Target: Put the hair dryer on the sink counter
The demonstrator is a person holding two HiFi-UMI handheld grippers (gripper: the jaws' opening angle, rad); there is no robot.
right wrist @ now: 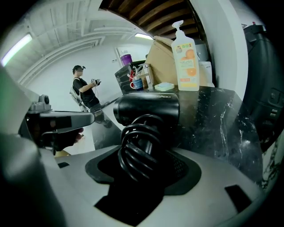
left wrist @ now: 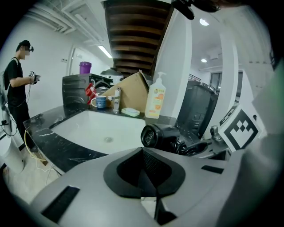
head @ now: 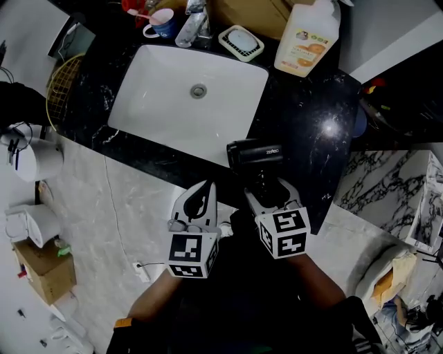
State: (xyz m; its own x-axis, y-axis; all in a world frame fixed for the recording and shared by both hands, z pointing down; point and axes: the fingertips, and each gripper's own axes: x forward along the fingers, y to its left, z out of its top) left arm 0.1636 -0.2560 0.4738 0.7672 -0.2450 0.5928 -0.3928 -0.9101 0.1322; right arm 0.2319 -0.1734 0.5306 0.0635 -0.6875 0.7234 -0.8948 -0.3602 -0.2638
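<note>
The black hair dryer [head: 255, 153] hangs at the front edge of the dark marble sink counter [head: 311, 138], just right of the white basin [head: 166, 104]. Its cord is wound round the handle [right wrist: 140, 153]. My right gripper [head: 268, 192] is shut on that wrapped handle, with the barrel [right wrist: 146, 107] pointing left across the jaws. Whether the dryer rests on the counter I cannot tell. My left gripper [head: 201, 198] hovers beside it to the left, in front of the counter, with its jaws [left wrist: 144, 177] shut on nothing. From the left gripper view the dryer [left wrist: 157, 136] shows just right of centre.
At the back of the counter stand a soap bottle [head: 304, 38], a soap dish [head: 241, 43], the faucet [head: 194, 28], a blue mug [head: 163, 24] and a cardboard box [head: 249, 14]. A person [left wrist: 17, 84] stands off to the left. The marble floor [head: 104, 207] lies below.
</note>
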